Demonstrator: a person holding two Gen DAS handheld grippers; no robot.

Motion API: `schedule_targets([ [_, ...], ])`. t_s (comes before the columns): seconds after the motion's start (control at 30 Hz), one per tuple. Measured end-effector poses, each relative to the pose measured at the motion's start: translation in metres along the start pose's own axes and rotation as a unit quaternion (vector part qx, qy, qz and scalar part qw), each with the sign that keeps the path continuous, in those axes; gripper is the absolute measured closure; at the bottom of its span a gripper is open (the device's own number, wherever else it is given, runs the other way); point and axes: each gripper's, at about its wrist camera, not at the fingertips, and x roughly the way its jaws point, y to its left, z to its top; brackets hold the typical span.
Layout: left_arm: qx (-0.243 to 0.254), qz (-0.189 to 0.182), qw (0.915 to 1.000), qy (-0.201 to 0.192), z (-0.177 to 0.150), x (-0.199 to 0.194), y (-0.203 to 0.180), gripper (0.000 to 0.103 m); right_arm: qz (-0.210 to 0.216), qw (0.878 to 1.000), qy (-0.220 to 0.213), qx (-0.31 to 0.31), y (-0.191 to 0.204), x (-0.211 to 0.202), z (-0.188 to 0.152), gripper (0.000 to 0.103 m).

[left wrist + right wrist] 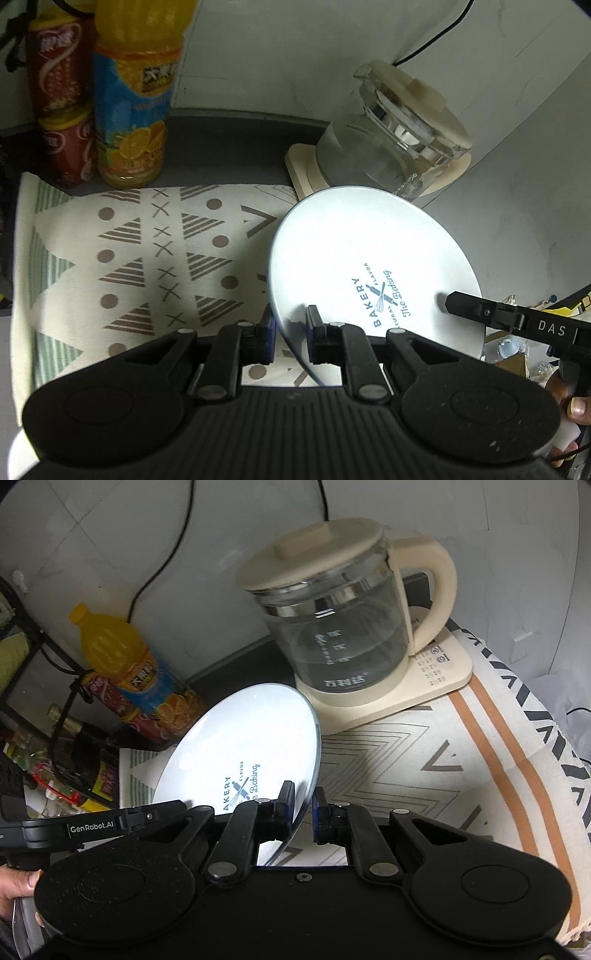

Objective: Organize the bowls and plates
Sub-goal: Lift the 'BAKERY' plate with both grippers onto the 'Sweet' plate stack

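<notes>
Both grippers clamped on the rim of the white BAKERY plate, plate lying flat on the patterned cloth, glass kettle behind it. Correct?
One thing is off: the plate is not lying flat. The left gripper and right gripper hold it tilted up on edge above the patterned cloth, as both wrist views show. The rest stands: both are clamped on its rim, and the glass kettle is behind it.
</notes>
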Motion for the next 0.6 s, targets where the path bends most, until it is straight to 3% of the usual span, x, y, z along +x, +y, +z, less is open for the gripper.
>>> schedule_targets([
  [0.6, 0.028, -0.01, 0.9995, -0.011, -0.023, -0.059, 0.045, 0.089, -0.005, 1.0, -0.029, 0.009, 0.068, -0.019, -0.045, 0.094],
])
